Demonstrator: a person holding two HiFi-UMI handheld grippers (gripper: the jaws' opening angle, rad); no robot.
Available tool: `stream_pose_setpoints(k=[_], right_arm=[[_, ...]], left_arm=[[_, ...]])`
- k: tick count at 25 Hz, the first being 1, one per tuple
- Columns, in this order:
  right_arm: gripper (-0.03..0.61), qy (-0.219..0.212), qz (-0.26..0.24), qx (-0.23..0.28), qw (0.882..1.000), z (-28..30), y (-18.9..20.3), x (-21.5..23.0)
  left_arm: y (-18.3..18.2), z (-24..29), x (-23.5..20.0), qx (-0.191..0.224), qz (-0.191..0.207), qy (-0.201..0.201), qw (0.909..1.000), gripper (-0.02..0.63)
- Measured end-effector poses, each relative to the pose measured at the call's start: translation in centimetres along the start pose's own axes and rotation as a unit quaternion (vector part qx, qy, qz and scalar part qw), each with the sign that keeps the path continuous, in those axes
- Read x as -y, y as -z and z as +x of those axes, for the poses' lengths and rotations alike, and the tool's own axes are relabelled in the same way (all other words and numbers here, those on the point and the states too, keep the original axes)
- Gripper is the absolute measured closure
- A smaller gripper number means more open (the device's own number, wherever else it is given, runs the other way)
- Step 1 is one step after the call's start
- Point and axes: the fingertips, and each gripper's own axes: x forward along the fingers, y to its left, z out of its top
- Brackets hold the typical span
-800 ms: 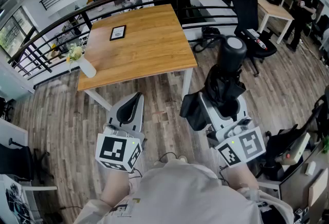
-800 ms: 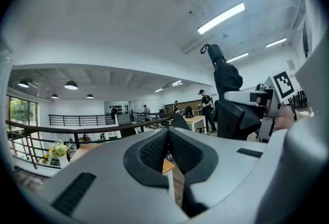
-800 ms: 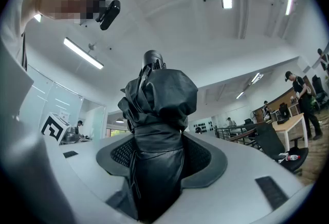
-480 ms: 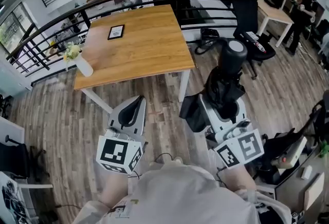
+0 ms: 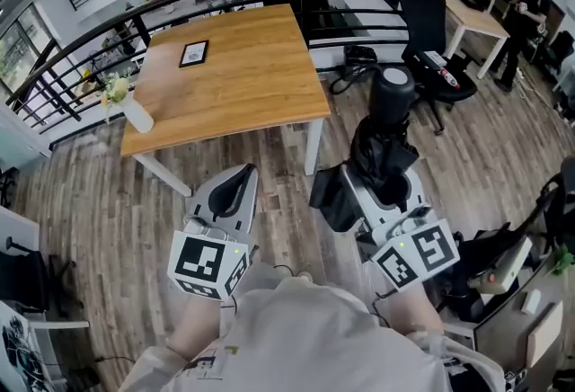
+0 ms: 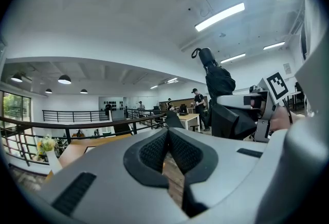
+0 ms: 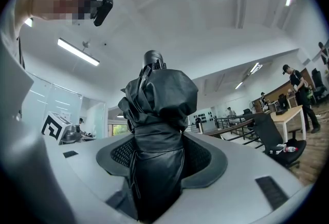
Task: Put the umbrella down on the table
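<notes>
A square worktop of pale wood on white legs (image 5: 252, 84) stands beside the black metal railing (image 5: 81, 44). Well apart from it, off its near right corner and above the plank floor, the folded black fabric umbrella (image 5: 384, 143) stands upright. The right gripper (image 5: 386, 173) has its jaws clamped on the bundled cloth, and the rounded end points up. The left gripper (image 5: 239, 176) is level beside it, jaws together and empty. On the worktop's left edge sits a white vase of flowers (image 5: 137, 116). A small black-framed picture (image 5: 193, 53) lies flat toward the far side.
</notes>
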Motion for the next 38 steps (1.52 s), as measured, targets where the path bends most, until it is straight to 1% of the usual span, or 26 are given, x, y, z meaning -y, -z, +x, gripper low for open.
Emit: stream_pose_setpoints(k=[6, 11, 16, 20, 23, 26, 32, 35, 38], right_arm=[[0.313, 0.006, 0.022, -0.007, 1.0, -0.2, 0.9, 1.5], [0.313, -0.027, 0.058, 0.002, 0.998, 1.0, 0.9, 1.3], [0.313, -0.038, 0.059, -0.005, 0.998, 3.4, 2.3, 1.8], [0.313, -0.038, 0.055, -0.012, 0.998, 6.2, 3.8, 2.6], [0.313, -0.042, 0.057, -0.016, 0.997, 9.2, 4.8, 2.8], [0.313, -0.051, 0.052, -0.026, 0.997, 13.2, 5.8, 2.9], [0.313, -0.072, 0.053, -0.054, 0.995, 22.8, 7.7, 2.3], [0.313, -0.078, 0.059, -0.074, 0.992, 28.5, 8.9, 1.6], [0.313, -0.086, 0.059, -0.09, 0.99, 34.0, 9.7, 0.7]], left_arm=[[0.6, 1.1, 1.3, -0.012, 0.004, 0.015, 0.9998, 0.597], [0.8, 1.6, 0.5, -0.006, 0.004, 0.008, 0.9999, 0.597], [1.7, 3.2, -0.7, -0.004, 0.005, 0.009, 0.9999, 0.597], [2.2, 4.6, -3.1, 0.011, 0.009, -0.002, 0.9999, 0.597], [2.9, 5.5, -5.7, 0.013, 0.015, -0.008, 0.9998, 0.597], [3.8, 6.3, -9.6, 0.009, 0.015, -0.028, 0.9995, 0.597], [5.6, 8.5, -19.4, 0.0, -0.014, -0.065, 0.9978, 0.597], [6.4, 10.2, -24.5, -0.008, -0.032, -0.067, 0.9972, 0.597], [6.6, 12.1, -29.2, -0.017, -0.029, -0.064, 0.9974, 0.597]])
